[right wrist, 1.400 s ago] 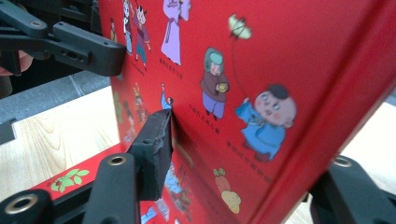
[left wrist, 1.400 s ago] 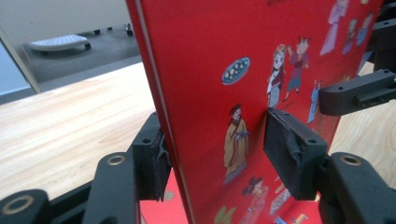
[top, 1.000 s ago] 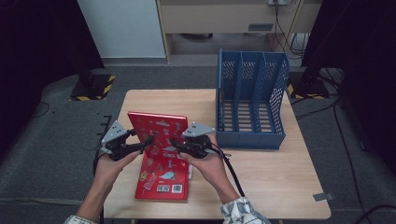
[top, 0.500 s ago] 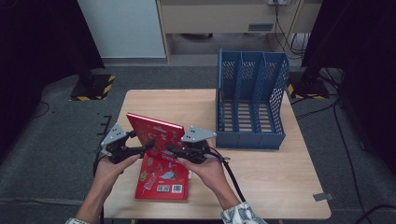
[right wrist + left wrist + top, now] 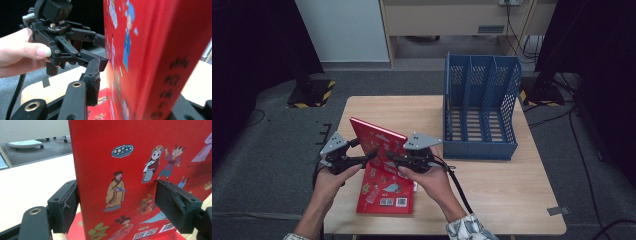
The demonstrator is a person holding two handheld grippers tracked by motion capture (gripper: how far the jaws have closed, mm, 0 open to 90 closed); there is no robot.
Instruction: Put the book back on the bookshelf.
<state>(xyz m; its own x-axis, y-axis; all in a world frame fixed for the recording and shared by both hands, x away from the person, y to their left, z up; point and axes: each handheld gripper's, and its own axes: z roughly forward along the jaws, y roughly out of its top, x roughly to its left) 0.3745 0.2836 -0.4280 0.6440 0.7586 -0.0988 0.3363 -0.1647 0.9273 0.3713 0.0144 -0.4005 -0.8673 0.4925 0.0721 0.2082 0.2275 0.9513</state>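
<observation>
The left claw sits at lower left of the high view, its jaws apart and just now opening wider. In the left gripper view the tilted red book stands between them: the left pad lies at the book's edge, while the right pad stands clear of the cover, so nothing is clamped.

The right claw sits just right of it, near the centre bottom of the high view, its jaws having just been closing. In the right gripper view the book's spine fills the right half of the frame, standing between the near pad at lower centre and the other jaw at the lower right corner. Whether both pads press on it I cannot tell.

Count: two red picture books. One is raised on its lower edge, leaning, between the two claws. The second book lies flat on the table beneath, at the lower centre of the high view, barcode side up. One blue file rack with three slots stands on the table at upper right, well apart from the books. Two hands, one per claw.
</observation>
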